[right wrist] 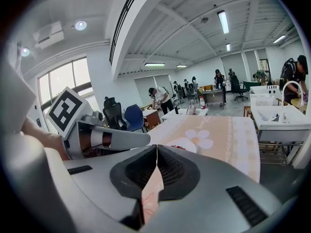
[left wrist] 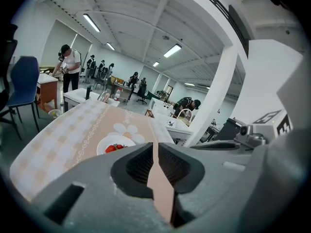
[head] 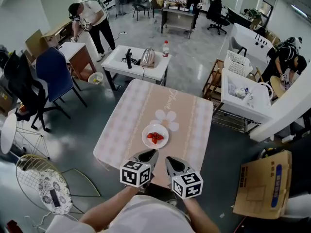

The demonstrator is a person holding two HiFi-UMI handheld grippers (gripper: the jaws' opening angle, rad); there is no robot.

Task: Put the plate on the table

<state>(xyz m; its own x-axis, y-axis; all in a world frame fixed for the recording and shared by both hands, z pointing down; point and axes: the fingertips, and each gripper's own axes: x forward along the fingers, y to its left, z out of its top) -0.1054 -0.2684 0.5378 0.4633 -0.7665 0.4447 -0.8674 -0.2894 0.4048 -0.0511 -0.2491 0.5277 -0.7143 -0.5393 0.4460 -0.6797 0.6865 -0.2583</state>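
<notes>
A white plate (head: 155, 136) with red strawberries (head: 154, 138) rests on the table (head: 141, 106), which has a pink checked cloth, near its front edge. Both grippers hover side by side just short of that plate, over the table's near edge. My left gripper (head: 149, 154) has its jaws a narrow slit apart with nothing between them (left wrist: 155, 144); the plate (left wrist: 109, 144) lies ahead of it, to the left. My right gripper (head: 171, 160) is shut and empty (right wrist: 156, 147), with the plate (right wrist: 183, 143) just beyond its tips.
A cardboard box (head: 265, 183) stands on the floor at the right and a round wire basket (head: 39, 183) at the left. Behind the table are a white desk with a kettle (head: 147, 57), a blue chair (head: 53, 72) and a sink unit (head: 243, 96). People work farther off.
</notes>
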